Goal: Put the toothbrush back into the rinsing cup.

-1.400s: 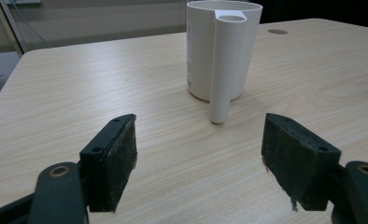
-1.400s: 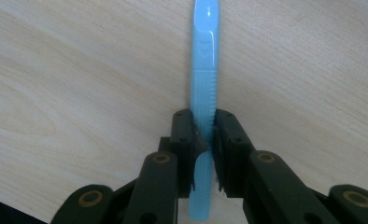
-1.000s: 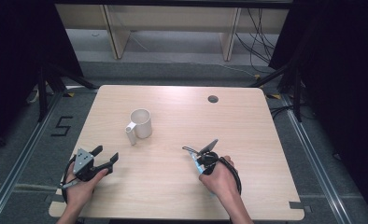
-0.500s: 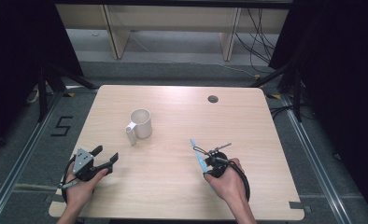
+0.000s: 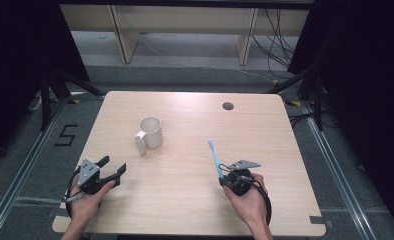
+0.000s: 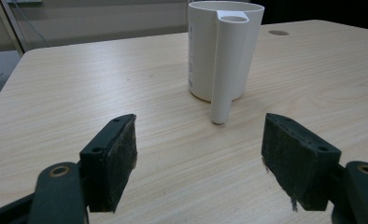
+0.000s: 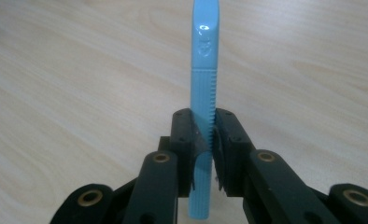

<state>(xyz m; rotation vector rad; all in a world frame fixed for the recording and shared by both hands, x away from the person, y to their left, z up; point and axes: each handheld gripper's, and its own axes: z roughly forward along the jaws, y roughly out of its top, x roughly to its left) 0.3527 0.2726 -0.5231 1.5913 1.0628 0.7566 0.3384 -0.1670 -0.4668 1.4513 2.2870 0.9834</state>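
Nearest the person, the right tongs [image 5: 220, 172] are clamped on a light blue toothbrush [image 5: 215, 157], pads pinching the ribbed part of its handle [image 7: 201, 93] so that most of the length juts forward past the jaws; that low grip probably leaves the free end ready to go into something. At the near left corner the left tongs [image 5: 112, 167] rest low over the worktop [image 5: 185, 175] with jaws spread wide and nothing between them — their pads [image 6: 116, 158] frame the white cup [image 6: 224, 51], which suggests a hand waiting to steady it. Farther back, left of centre, the cup [image 5: 150, 131] stands upright, mouth open upward, well apart from the toothbrush; its tube-like side holder [image 5: 140, 145] faces the person.
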